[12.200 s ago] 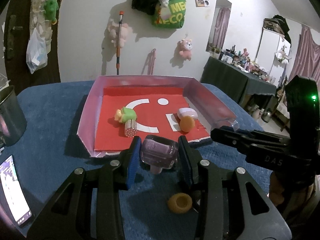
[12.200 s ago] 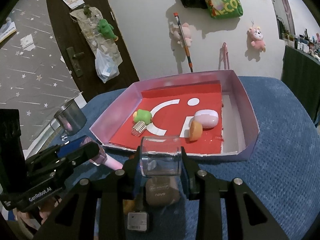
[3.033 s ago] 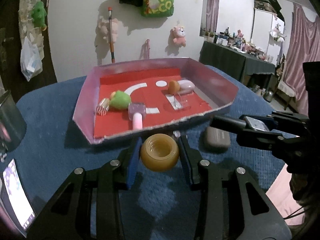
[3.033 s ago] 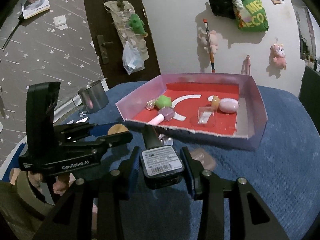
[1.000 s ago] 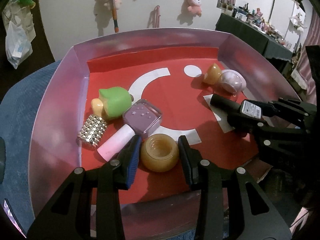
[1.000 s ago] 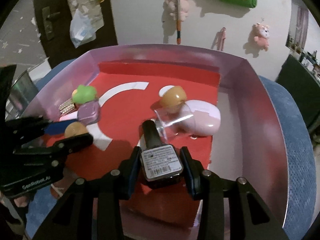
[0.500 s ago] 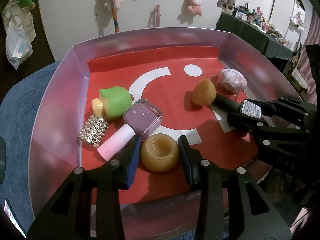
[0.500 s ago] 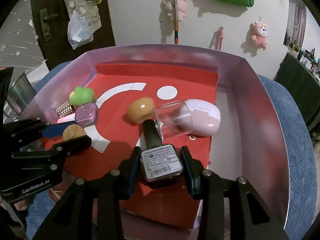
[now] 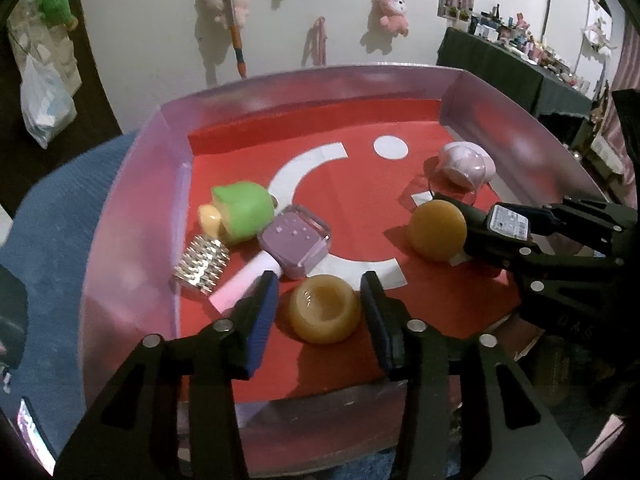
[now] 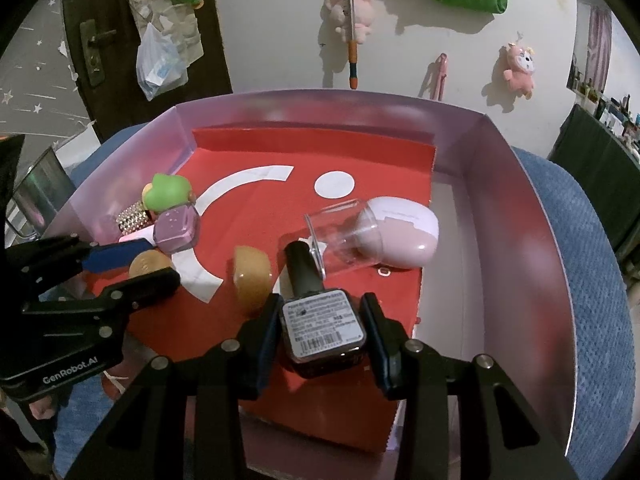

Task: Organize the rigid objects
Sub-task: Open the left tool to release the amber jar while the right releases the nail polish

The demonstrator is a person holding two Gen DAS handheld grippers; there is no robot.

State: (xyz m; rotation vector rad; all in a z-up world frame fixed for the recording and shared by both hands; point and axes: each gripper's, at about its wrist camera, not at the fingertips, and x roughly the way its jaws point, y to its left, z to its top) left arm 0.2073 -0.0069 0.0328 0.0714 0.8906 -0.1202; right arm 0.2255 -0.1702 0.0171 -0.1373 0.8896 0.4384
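Observation:
A pink-walled tray (image 9: 132,208) with a red floor holds the objects. My left gripper (image 9: 318,300) is open; an amber round cup (image 9: 323,309) sits on the red floor between its fingers with gaps on both sides. My right gripper (image 10: 320,320) has parted slightly around a dark nail polish bottle (image 10: 320,320) that lies on the tray floor. A second amber piece (image 9: 436,230) lies by the bottle's cap. A clear cup (image 10: 340,236) lies on its side against a pink case (image 10: 404,232). A purple polish bottle (image 9: 294,246), a green toy (image 9: 240,208) and a studded cylinder (image 9: 200,266) lie at the left.
The tray (image 10: 520,216) sits on a blue cloth (image 10: 592,248). A metal pot (image 10: 36,188) stands left of the tray. A phone (image 9: 32,436) lies at the front left. A wall with hung toys is behind.
My left gripper has opened and let go of the amber cup on the tray floor. The second amber piece has rolled toward the front. My right gripper's fingers have loosened around the dark bottle.

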